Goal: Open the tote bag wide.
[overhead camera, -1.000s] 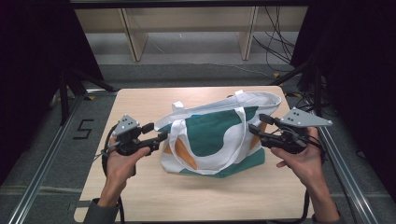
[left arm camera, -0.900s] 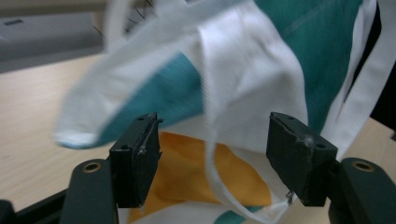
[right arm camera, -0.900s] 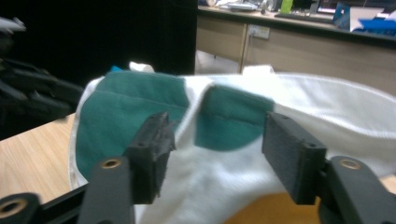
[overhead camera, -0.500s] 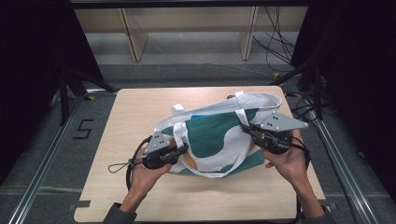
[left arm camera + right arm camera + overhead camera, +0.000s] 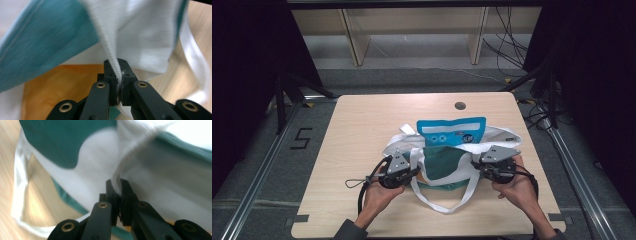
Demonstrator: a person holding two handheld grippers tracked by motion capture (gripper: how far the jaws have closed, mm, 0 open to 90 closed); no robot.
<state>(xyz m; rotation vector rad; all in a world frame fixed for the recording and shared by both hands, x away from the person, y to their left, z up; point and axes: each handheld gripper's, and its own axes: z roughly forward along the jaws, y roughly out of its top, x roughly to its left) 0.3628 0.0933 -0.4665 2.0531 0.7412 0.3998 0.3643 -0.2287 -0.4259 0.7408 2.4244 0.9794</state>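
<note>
On the near half of the wooden surface (image 5: 362,120), a white and teal tote bag (image 5: 447,162) lies flat with its long axis running left to right across the high view; its mouth faces the far edge, where a blue packet (image 5: 452,131) sticks out of it. One white strap loop (image 5: 444,202) trails toward the person's side. The left hand-held gripper (image 5: 412,172) is clenched on the bag's left edge: in the left gripper view a fold of white fabric (image 5: 116,67) is pinched between its closed jaws, with orange and teal panels behind it. The right hand-held gripper (image 5: 479,170) is clamped on the bag's right edge, a white fold (image 5: 117,181) caught between its jaws.
</note>
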